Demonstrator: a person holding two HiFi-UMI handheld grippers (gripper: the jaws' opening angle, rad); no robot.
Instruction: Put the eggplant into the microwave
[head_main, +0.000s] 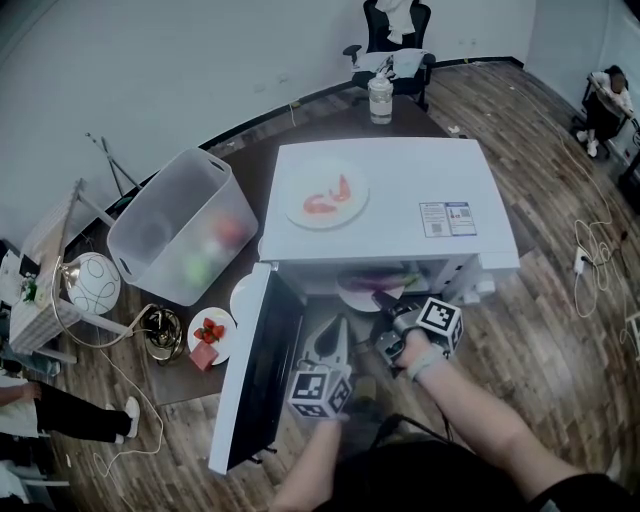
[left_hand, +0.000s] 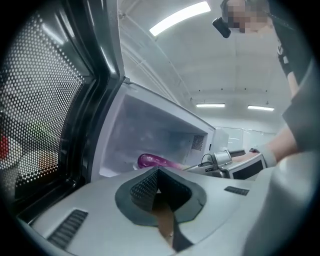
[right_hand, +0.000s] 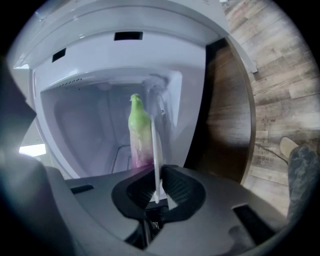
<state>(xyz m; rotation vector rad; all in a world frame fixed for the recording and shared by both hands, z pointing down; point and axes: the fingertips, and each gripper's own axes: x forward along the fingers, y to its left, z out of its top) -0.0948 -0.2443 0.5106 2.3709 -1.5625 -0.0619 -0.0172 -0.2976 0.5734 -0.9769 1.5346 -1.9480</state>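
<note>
The eggplant (head_main: 372, 281) (left_hand: 152, 161) (right_hand: 139, 135), purple with a green stem end, is lying on a white plate (head_main: 350, 297) (right_hand: 155, 145) at the mouth of the open microwave (head_main: 400, 190) (left_hand: 150, 125) (right_hand: 100, 65), partly under the front edge of the oven's top. The right gripper (head_main: 386, 300) (left_hand: 225, 162) (right_hand: 156, 192) is pinching the near rim of that plate, its jaws drawn in narrow on the thin edge, with the eggplant just beyond the pads inside the white cavity. Whether the plate is resting on the cavity floor cannot be told.

The left gripper (head_main: 336, 322) (left_hand: 159, 172) is hovering just beside the right one in front of the opening, its jaws together with nothing between them, and it is pointing toward the cavity and the eggplant.

The microwave door (head_main: 262, 370) (left_hand: 45, 100) is standing swung wide at the person's left, its perforated window facing the left gripper.

On top of the microwave, a second plate (head_main: 300, 180) is carrying pieces of red food, and a printed label (head_main: 447, 218) is showing near the front right corner. A clear plastic bin (head_main: 180, 225) is sitting to the left of the oven, a small dish of strawberries (head_main: 212, 333) near it. A lidded jar (head_main: 380, 98) is standing behind the microwave, with an office chair (head_main: 395, 40) beyond it on the wood floor (head_main: 560, 330).
</note>
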